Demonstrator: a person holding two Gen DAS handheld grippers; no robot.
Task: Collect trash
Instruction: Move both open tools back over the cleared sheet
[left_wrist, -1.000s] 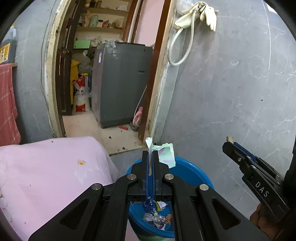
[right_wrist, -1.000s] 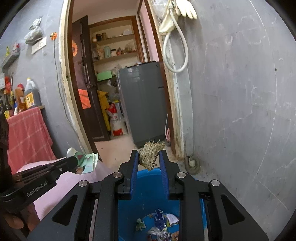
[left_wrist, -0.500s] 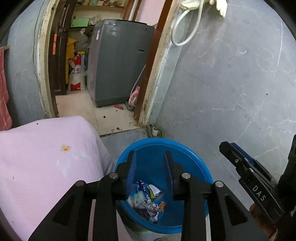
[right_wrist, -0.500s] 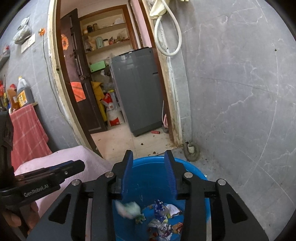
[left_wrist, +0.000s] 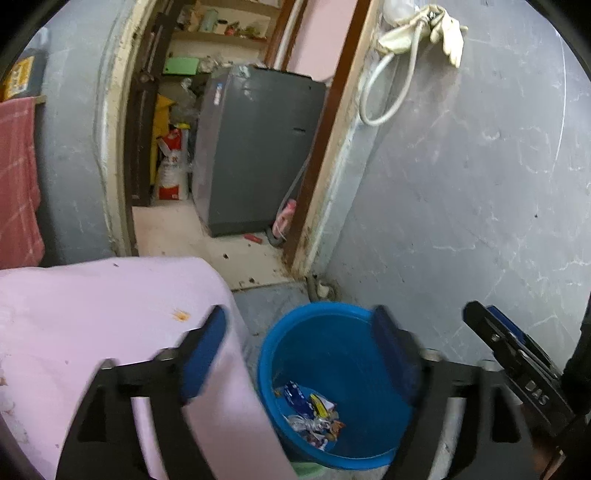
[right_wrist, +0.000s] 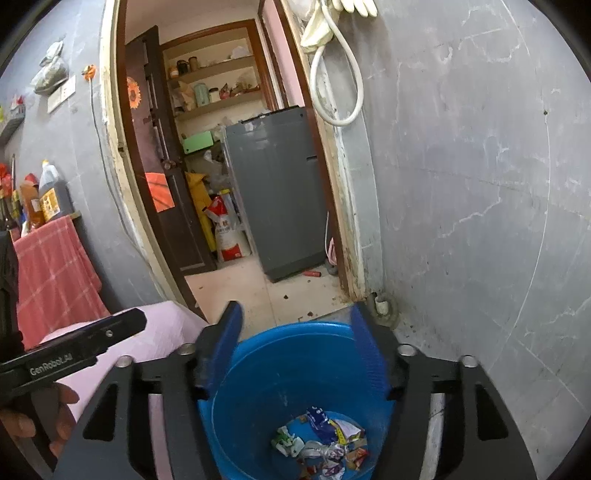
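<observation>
A blue plastic bucket (left_wrist: 354, 314) (right_wrist: 258, 391) stands on the floor below both grippers. Crumpled wrappers and paper scraps (left_wrist: 312, 415) (right_wrist: 325, 446) lie on its bottom. My left gripper (left_wrist: 301, 328) hangs over the bucket's near left side, its jaws opening wide with nothing between them. My right gripper (right_wrist: 295, 326) is above the bucket's rim, its jaws also opening and holding nothing. The right gripper's finger (left_wrist: 513, 354) shows at the right edge of the left wrist view. In the right wrist view the left gripper's finger (right_wrist: 85, 341) reaches in from the left.
A pink cloth-covered surface (left_wrist: 92, 314) lies just left of the bucket. A grey tiled wall (right_wrist: 480, 184) rises on the right, with a white hose (right_wrist: 332, 85) hanging. Beyond the doorway (left_wrist: 221, 251) stands a grey appliance (right_wrist: 277, 192). A red checked towel (right_wrist: 51, 266) hangs at left.
Both grippers let go of their scraps, which dropped into the bucket. Their jaws went from shut on the trash to wide apart. The left gripper shifted left over the pink cloth's edge.
</observation>
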